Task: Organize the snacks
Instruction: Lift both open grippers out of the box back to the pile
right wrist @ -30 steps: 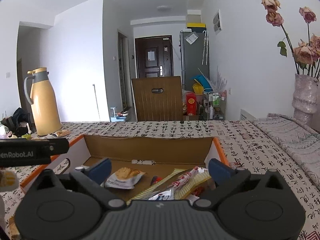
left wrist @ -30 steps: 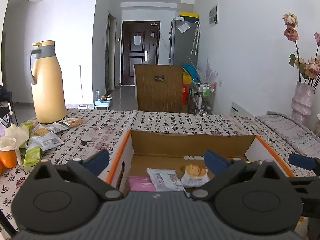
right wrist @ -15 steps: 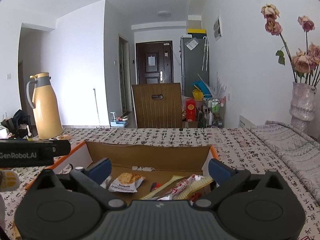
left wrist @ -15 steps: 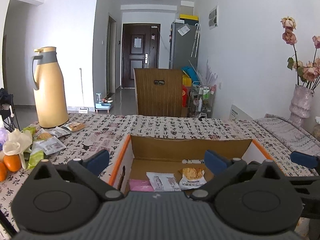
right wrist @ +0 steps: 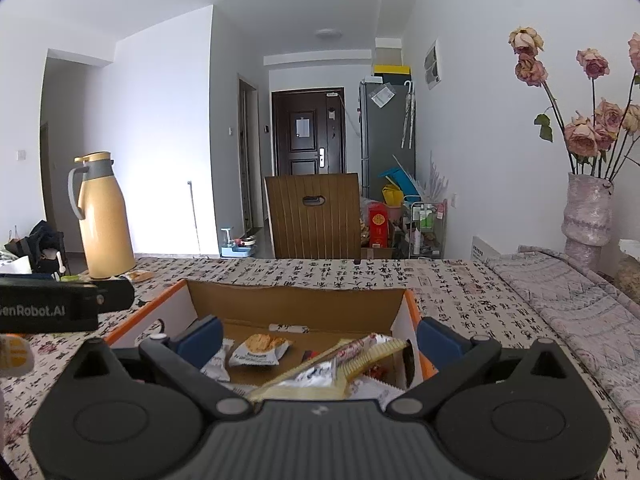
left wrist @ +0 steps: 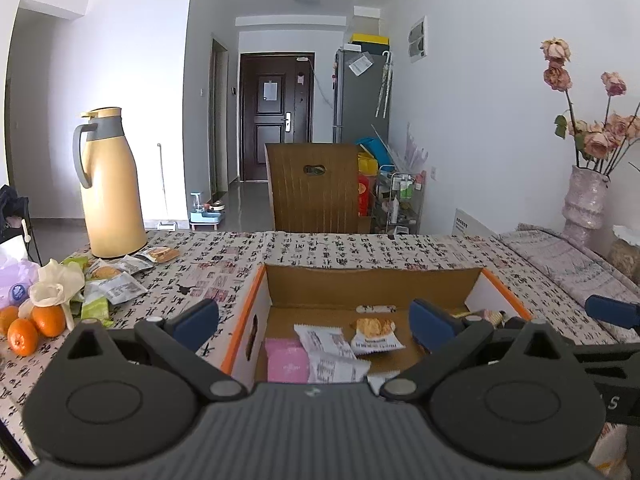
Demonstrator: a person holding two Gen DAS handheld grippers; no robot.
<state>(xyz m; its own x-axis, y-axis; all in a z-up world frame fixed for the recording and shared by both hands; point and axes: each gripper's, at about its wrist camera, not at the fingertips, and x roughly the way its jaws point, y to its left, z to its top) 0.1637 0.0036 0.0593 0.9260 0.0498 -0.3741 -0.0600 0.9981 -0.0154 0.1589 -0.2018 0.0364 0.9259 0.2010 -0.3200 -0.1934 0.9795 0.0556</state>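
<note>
An open cardboard box [left wrist: 372, 284] [right wrist: 296, 300] with orange edges sits on the patterned tablecloth. Inside lie a pink packet [left wrist: 286, 362], white packets [left wrist: 326, 344], a biscuit packet [left wrist: 374, 334] [right wrist: 258, 350] and long wrapped snacks [right wrist: 352, 360] at the right. Loose snack packets [left wrist: 116, 276] lie on the table to the left of the box, by the flask. My left gripper [left wrist: 314, 318] is open and empty, above the box's near left side. Over the box's near right side, my right gripper [right wrist: 320, 336] hovers open and empty.
A tall yellow flask [left wrist: 110, 188] stands at the table's far left. Oranges [left wrist: 32, 326] and a crumpled white bag [left wrist: 52, 286] lie at the left edge. A vase of dried roses [left wrist: 586, 196] stands at the right. A wooden chair [left wrist: 316, 188] is behind the table.
Both grippers have risen and pulled back a little, so the box looks lower and further off. Both stay open and empty.
</note>
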